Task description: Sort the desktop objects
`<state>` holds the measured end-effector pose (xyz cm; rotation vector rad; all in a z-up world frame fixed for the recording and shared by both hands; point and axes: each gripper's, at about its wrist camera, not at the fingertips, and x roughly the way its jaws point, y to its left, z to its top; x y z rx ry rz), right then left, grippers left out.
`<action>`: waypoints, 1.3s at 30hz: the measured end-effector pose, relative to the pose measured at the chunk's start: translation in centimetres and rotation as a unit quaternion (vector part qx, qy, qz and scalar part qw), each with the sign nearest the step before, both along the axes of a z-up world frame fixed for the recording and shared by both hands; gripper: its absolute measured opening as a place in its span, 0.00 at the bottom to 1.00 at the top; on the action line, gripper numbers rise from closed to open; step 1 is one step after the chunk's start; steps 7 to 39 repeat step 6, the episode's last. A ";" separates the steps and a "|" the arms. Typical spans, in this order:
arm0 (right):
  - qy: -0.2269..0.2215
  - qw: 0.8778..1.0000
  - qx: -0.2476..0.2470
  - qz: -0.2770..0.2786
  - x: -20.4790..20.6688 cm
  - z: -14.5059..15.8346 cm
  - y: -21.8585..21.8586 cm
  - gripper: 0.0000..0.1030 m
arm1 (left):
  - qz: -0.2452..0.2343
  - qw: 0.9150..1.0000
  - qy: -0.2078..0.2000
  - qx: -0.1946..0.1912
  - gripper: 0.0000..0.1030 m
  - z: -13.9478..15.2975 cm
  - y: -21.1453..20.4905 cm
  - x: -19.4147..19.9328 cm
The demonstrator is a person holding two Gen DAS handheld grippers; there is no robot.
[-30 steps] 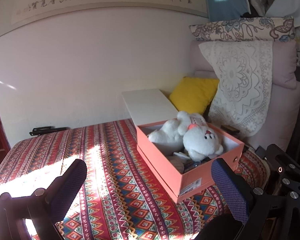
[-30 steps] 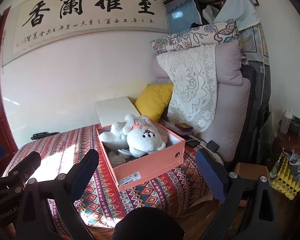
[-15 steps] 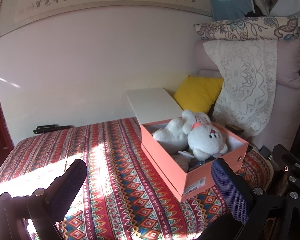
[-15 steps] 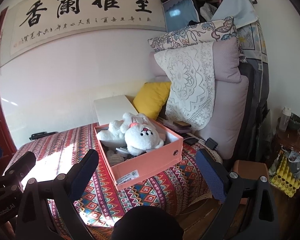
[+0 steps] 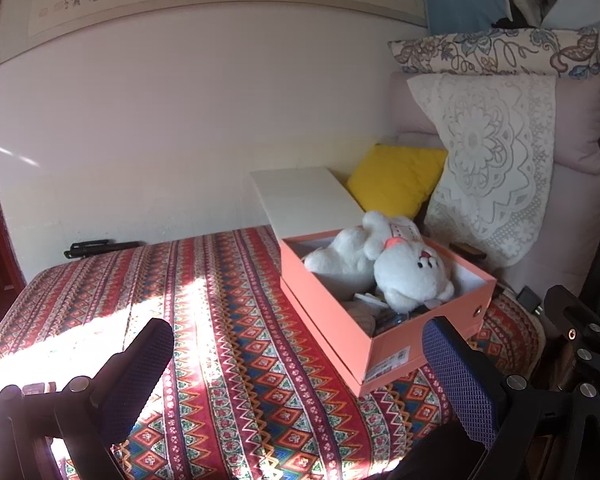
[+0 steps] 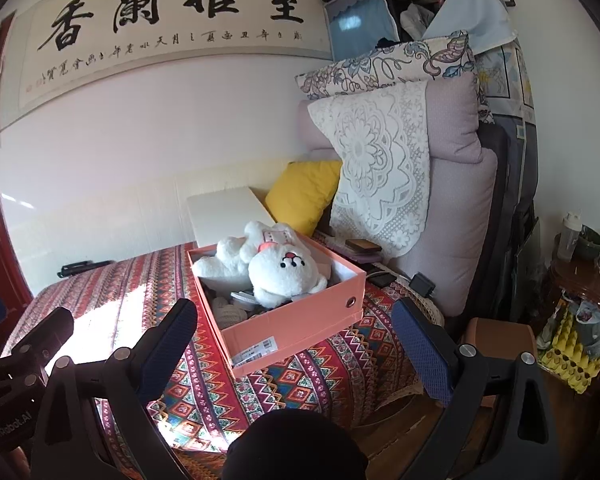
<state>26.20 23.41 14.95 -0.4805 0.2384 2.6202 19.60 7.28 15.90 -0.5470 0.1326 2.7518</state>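
An open salmon-pink box (image 5: pixel 332 320) (image 6: pixel 296 334) rests on the patterned table, its white lid (image 5: pixel 304 200) (image 6: pixel 228 212) raised at the back. A white plush toy (image 5: pixel 396 268) (image 6: pixel 276 268) lies on top of several small items inside the box. My left gripper (image 5: pixel 300 364) hangs open over the tablecloth, its right finger in front of the box's near corner. My right gripper (image 6: pixel 300 344) is open too, held back from the table's near edge with the box between its fingers in view. Neither holds anything.
The red patterned tablecloth (image 5: pixel 204 340) has sunlit bare cloth left of the box. A black object (image 5: pixel 100 246) lies at the far table edge by the wall. A yellow cushion (image 5: pixel 392 180) and lace-covered sofa (image 6: pixel 440 200) stand behind the box; a cluttered side table (image 6: pixel 580 276) is at right.
The views drift a little: the box sits slightly further right in the left wrist view and slightly further left in the right wrist view. Both grippers stay open.
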 end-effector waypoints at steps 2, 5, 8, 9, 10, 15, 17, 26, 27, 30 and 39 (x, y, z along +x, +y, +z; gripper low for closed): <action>-0.001 1.000 0.000 0.001 -0.1 0.0 -0.1 0.97 | -0.002 1.000 -0.001 0.000 1.00 0.0 0.1 0.1; -0.002 1.000 0.000 0.001 -0.1 -0.1 -0.1 0.97 | -0.006 1.000 -0.002 -0.002 1.00 -0.1 0.2 0.1; -0.002 1.000 0.000 0.000 -0.1 -0.1 -0.1 0.97 | -0.007 1.000 -0.002 -0.002 1.00 -0.1 0.3 0.1; -0.002 1.000 0.000 0.000 -0.1 -0.1 -0.1 0.97 | -0.007 1.000 -0.002 -0.002 1.00 -0.1 0.3 0.1; -0.002 1.000 0.000 0.000 -0.1 -0.1 -0.1 0.97 | -0.007 1.000 -0.002 -0.002 1.00 -0.1 0.3 0.1; -0.002 1.000 0.000 0.000 -0.1 -0.1 -0.1 0.97 | -0.007 1.000 -0.002 -0.002 1.00 -0.1 0.3 0.1; -0.002 1.000 0.000 0.000 -0.1 -0.1 -0.1 0.97 | -0.007 1.000 -0.002 -0.002 1.00 -0.1 0.3 0.1; -0.002 1.000 0.000 0.000 -0.1 -0.1 -0.1 0.97 | -0.007 1.000 -0.002 -0.002 1.00 -0.1 0.3 0.1; -0.002 1.000 0.000 0.000 -0.1 -0.1 -0.1 0.97 | -0.007 1.000 -0.002 -0.002 1.00 -0.1 0.3 0.1; -0.002 1.000 0.000 0.000 -0.1 -0.1 -0.1 0.97 | -0.007 1.000 -0.002 -0.002 1.00 -0.1 0.3 0.1; -0.002 1.000 0.000 0.000 -0.1 -0.1 -0.1 0.97 | -0.007 1.000 -0.002 -0.002 1.00 -0.1 0.3 0.1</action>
